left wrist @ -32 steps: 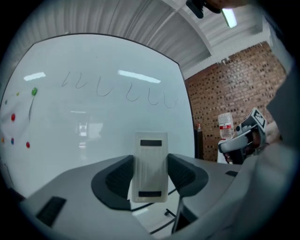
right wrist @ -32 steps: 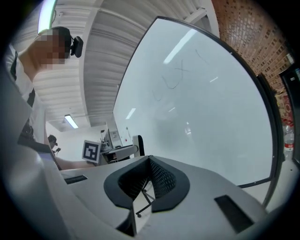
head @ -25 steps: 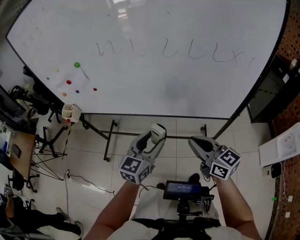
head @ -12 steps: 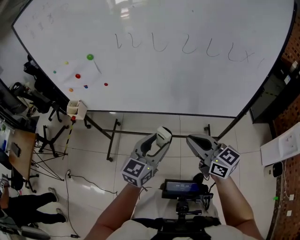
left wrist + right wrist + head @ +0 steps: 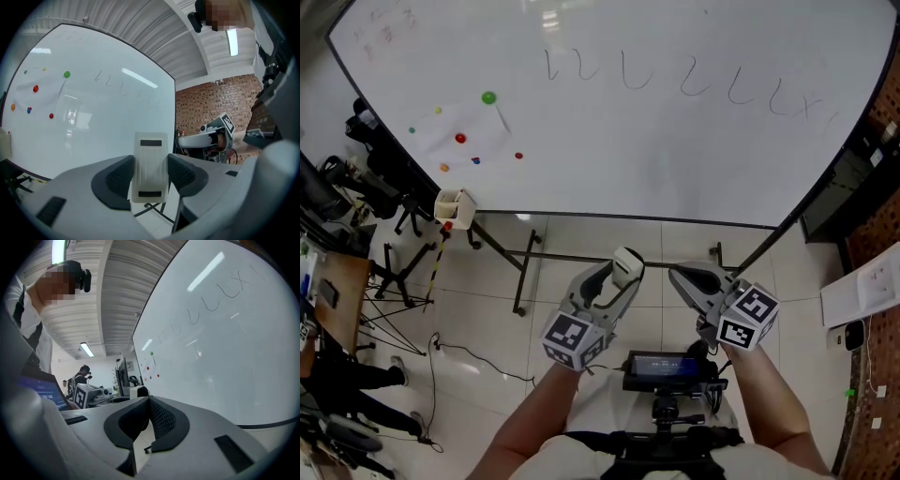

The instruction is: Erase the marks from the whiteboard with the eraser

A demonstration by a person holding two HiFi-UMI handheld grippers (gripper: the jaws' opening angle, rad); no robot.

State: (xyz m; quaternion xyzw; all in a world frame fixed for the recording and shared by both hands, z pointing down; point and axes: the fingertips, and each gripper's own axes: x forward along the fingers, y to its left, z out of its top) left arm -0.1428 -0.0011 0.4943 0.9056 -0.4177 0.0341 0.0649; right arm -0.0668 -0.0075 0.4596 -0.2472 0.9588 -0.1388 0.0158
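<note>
The left gripper [image 5: 622, 269] pinches a white rectangular plastic eraser [image 5: 149, 166]. The right gripper [image 5: 682, 276] has its fingers pressed together, empty. Thin grey marks [image 5: 689, 84] are on the large white whiteboard [image 5: 675, 159].

The pale tiled floor [image 5: 469, 309] bears the black stand legs [image 5: 525, 272] of the whiteboard [image 5: 656, 141] and a loose cable [image 5: 483, 364].

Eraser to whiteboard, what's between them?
Head view: nothing solid between the white rectangular eraser and the white whiteboard; only pale tiled floor shows there.
</note>
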